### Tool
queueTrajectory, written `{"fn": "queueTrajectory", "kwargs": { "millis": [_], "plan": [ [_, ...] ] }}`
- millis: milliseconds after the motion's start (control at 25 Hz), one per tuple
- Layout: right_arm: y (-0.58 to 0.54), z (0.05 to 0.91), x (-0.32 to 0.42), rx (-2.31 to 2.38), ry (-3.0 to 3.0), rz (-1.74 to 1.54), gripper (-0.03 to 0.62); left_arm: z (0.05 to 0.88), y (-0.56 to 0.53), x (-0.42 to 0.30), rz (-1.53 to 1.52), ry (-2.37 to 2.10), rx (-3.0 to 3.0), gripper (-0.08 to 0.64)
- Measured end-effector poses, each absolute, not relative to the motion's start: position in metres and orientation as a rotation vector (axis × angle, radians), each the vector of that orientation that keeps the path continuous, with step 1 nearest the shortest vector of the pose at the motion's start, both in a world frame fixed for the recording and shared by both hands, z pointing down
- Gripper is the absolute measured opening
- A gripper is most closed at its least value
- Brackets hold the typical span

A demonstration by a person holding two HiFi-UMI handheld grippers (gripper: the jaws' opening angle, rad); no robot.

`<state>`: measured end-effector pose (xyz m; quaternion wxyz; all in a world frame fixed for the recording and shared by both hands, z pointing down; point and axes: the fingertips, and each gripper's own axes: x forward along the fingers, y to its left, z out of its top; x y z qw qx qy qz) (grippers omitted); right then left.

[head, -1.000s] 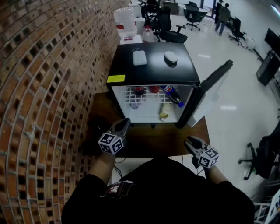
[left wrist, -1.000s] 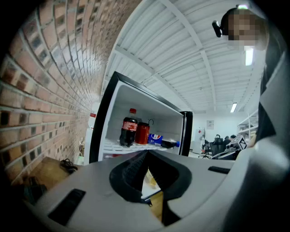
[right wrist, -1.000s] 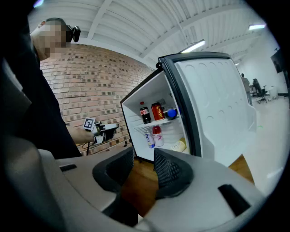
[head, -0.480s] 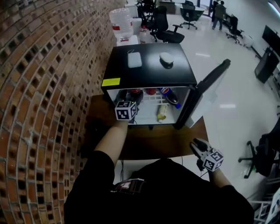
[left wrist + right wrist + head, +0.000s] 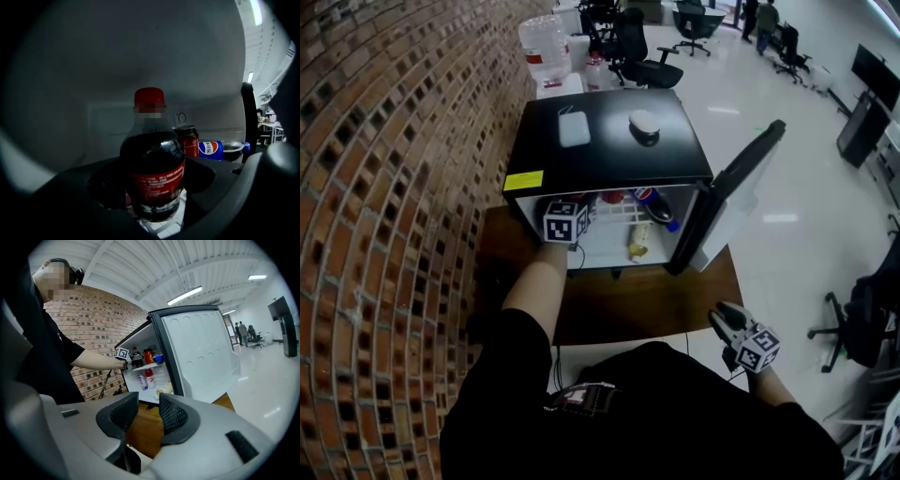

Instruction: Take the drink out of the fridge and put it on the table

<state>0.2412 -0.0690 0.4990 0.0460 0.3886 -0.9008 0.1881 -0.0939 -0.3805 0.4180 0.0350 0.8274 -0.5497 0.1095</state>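
Left gripper view: left tool, jaws wide and just closing, dark ribbed pads flanking a red-capped, red-labelled clear plastic cola bottle at frame centre, upright on the white wire shelf of the black-topped mini fridge; contact unconfirmed. Right tool, lower frame: jaws narrowly parted, empty, above the brown wooden worktop.

Brick wall, ofc chair, H2O jug
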Motion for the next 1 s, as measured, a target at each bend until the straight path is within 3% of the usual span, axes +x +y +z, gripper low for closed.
{"fn": "queueTrajectory", "kwargs": {
  "millis": [400, 680, 1000],
  "plan": [
    [-0.084, 0.497, 0.209, 1.088, -2.806, 0.561, 0.135, 0.404, -0.219, -0.064, 0.244, -1.397, 2.814, 0.310],
    [-0.083, 0.519, 0.180, 0.995, -2.742, 0.643, 0.135, 0.531, -0.128, -0.073, 0.326, -1.298, 2.678, 0.310],
    [-0.125, 0.553, 0.159, 1.060, -2.707, 0.627, 0.135, 0.638, -0.135, -0.080, 0.374, -1.280, 2.584, 0.310]
  ]
}}
